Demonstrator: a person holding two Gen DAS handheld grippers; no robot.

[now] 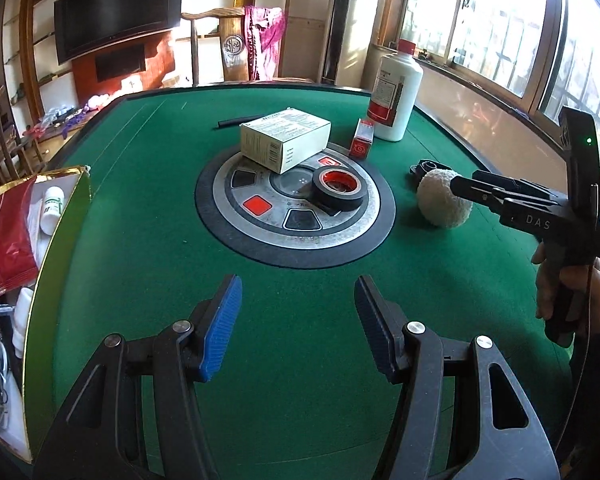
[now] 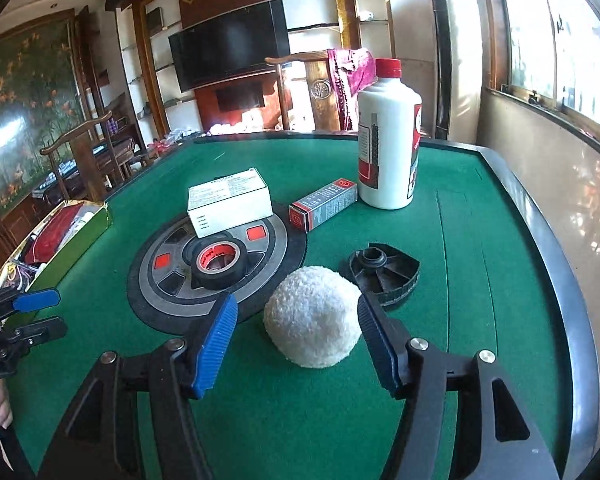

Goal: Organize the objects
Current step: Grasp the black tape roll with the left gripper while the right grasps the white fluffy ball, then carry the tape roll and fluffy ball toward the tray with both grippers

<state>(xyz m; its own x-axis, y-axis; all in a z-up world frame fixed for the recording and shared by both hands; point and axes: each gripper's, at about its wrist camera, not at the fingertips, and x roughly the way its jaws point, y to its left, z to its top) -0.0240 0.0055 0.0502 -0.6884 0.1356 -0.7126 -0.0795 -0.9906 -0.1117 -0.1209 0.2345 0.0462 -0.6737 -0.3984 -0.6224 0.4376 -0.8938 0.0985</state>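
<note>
Table (image 2: 480,240) felt carries the loose items; the storage box (image 2: 80,224) sits at the frame's left edge. Right gripper (image 2: 298,330) jaws stand apart around the woolly pad (image 2: 312,316) at lower centre, not pressing it; an off-centre closure could squeeze the pad out. Left gripper (image 1: 298,328) jaws stand apart, empty.

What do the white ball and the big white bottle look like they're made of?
White ball: looks like wool or fleece, with a nubbly, matte, off-white pile. White bottle: probably glazed ceramic or opaque glass, smooth and glossy with soft highlights, under a red cap.
</note>
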